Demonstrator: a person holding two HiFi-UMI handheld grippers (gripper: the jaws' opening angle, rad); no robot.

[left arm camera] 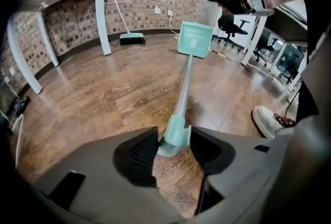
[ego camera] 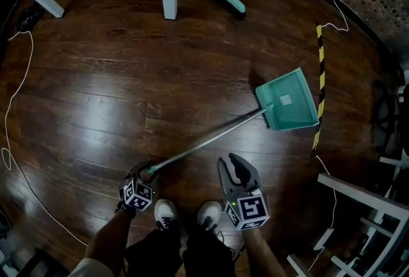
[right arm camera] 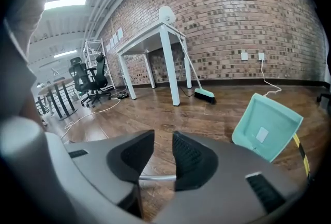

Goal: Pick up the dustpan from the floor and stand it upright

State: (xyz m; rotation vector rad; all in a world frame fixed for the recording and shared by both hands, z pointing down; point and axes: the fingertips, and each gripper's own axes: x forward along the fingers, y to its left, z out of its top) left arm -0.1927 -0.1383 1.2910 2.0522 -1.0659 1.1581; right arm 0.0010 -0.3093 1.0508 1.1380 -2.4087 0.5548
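While dustpan (ego camera: 289,103) lies on floor (ego camera: 128,77), handle (ego camera: 211,138) points at left fingers (left arm camera: 139,153) | they pinch its tip | right fingers (right arm camera: 194,158) open, empty

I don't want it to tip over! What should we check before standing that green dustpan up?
1. Is the mint-green plastic dustpan with long metal handle upright: not ok, its handle points low across the dark wooden floor.
2. Pads of the left gripper on the handle's green tip: ok, they look to touch both sides.
3. Is the right gripper free to help: ok, open and empty.
4. Pan clear of the yellow-black striped strip: cannot tell, they are very close.
5. Person's white shoes clear of the handle: ok.
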